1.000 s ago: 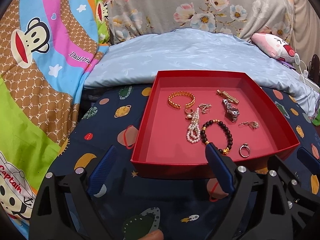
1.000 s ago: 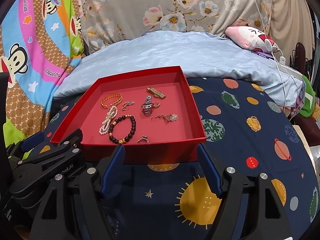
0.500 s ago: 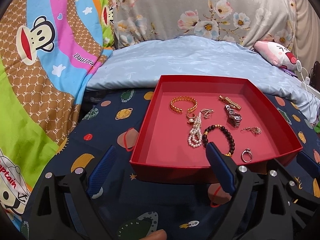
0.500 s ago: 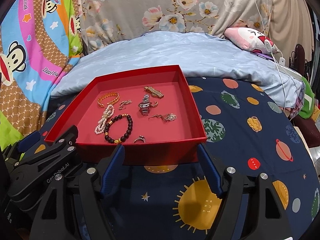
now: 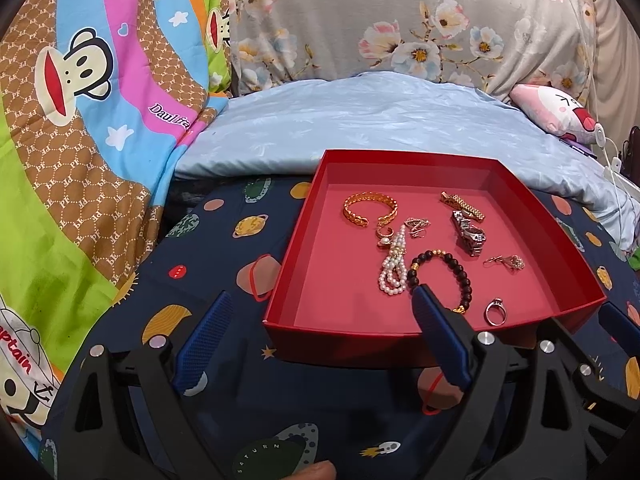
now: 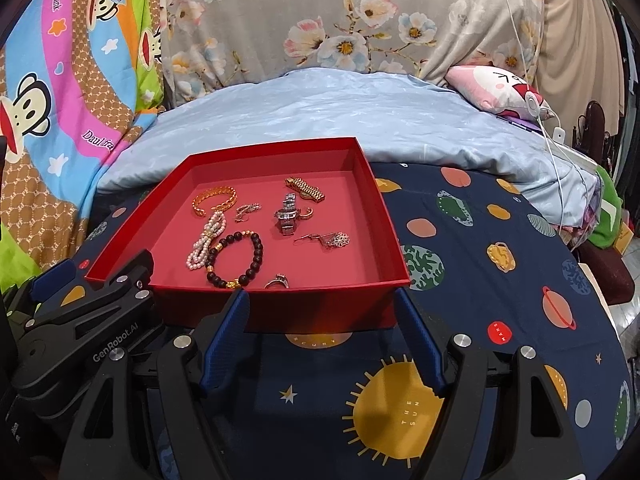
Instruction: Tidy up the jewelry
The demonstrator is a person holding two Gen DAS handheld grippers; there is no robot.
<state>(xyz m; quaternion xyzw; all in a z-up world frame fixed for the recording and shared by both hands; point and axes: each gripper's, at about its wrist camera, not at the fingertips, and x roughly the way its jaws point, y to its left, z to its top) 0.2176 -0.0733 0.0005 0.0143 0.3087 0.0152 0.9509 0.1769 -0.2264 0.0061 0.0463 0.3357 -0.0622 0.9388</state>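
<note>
Hovering near the red tray's [image 6: 280, 312] front edge, the left claw [image 5: 320, 320] and right claw [image 6: 320, 320] gape apart, empty.

I read "GenRobot.AI" on the left gripper [image 6: 116, 340] at eight o'clock, "SATURN", "MARS", "THE SUN" on the planet sheet [image 6: 500, 332], "Daulfrank" on the monkey blanket [image 5: 120, 92].
</note>
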